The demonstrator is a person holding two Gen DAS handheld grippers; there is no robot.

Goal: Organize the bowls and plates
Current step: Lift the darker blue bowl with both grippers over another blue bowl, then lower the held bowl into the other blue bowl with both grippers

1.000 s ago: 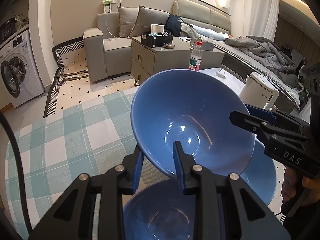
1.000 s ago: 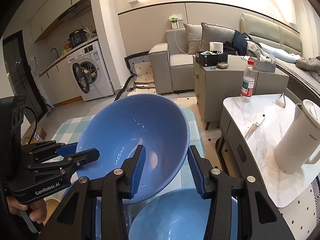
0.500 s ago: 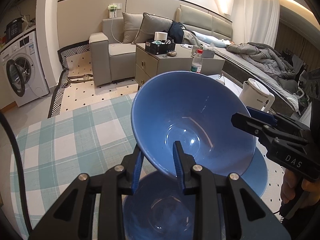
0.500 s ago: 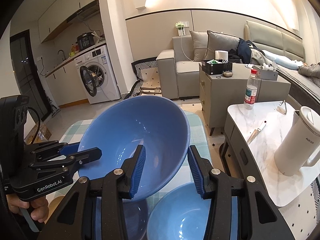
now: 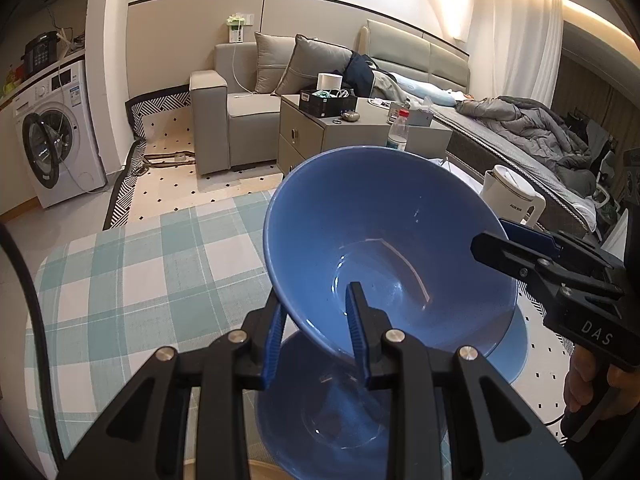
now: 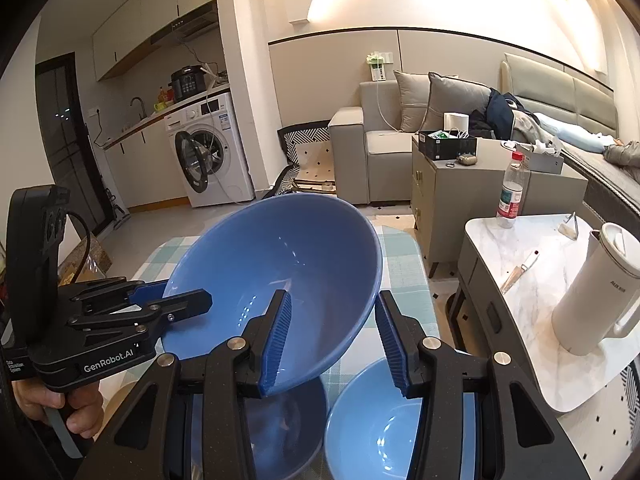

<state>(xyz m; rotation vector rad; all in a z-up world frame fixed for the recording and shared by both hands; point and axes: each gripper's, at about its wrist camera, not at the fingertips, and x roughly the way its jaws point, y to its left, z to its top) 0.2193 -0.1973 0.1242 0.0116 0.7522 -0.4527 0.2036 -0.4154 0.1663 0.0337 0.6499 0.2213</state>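
A large blue bowl [image 5: 384,248] hangs tilted in the air over the checked tablecloth [image 5: 140,280], held from two sides. My left gripper [image 5: 316,332] is shut on its near rim, one finger inside the bowl and one outside. My right gripper [image 6: 332,340] pinches the opposite rim [image 6: 360,312]; in the left wrist view it [image 5: 492,236] reaches in from the right. Seen from the right wrist, the left gripper [image 6: 176,296] grips the bowl's left edge. Two more blue bowls sit on the table below: one [image 6: 380,420] in plain sight, the other [image 6: 280,420] in the held bowl's shadow.
To the right stands a white marble side table [image 6: 532,312] with a white kettle [image 6: 592,296], a plastic bottle [image 6: 512,188] and a knife [image 6: 520,268]. A grey cabinet [image 6: 440,200], a sofa and a washing machine [image 6: 208,160] stand farther off. A person's hand [image 6: 76,412] holds the left gripper's handle.
Both grippers have risen together with the big bowl still between them. The two bowls on the table now lie farther below it.
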